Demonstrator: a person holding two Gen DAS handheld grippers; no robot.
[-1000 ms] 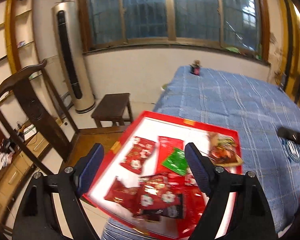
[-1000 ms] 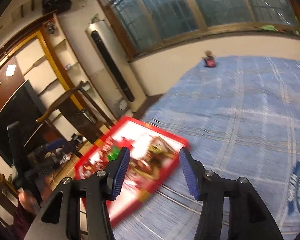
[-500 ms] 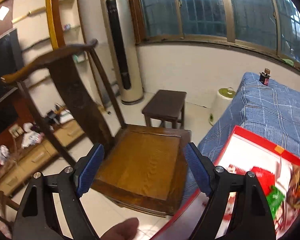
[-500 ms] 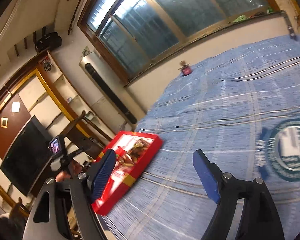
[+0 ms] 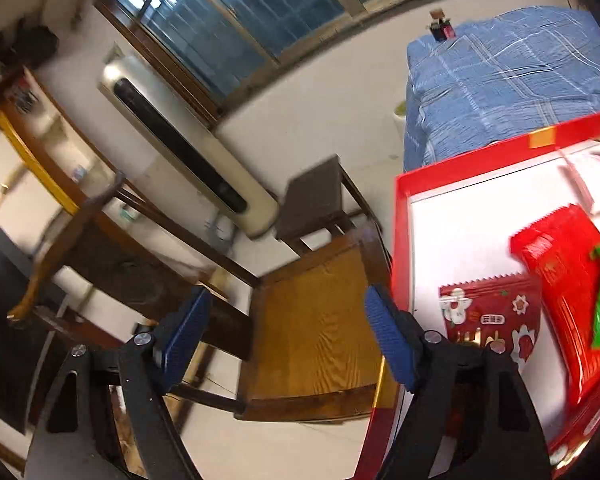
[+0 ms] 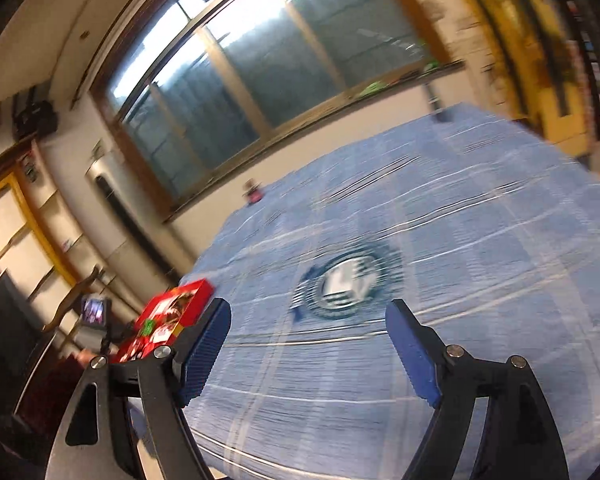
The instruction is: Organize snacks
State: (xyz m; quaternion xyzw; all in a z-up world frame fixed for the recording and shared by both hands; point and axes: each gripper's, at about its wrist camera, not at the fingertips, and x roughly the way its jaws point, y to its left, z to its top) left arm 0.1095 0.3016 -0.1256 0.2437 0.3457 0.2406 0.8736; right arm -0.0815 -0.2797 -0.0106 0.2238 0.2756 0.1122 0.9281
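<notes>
Currently over blue-covered bed [image 6: 440, 240]: red tray [image 5: 404, 240] at its near left corner, overhanging the edge by the wooden chair [image 5: 312, 320], snack packets [image 5: 496, 320] inside along the tray's left wall. Left gripper [image 5: 286, 336] nearer, jaws apart and just narrowed slightly, nothing between, packets just right of its right finger, patterned packet's long axis roughly across the jaw line. Right gripper [image 6: 308, 348] well apart from tray, jaws freshly opened wide, empty, aimed at bare bedspread.

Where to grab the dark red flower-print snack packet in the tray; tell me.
Take the flower-print packet by its serrated top edge, coming from the bare white tray floor side. It lies flat, and the bright red packet crowds its other side. The left gripper is open, nearest.
</notes>
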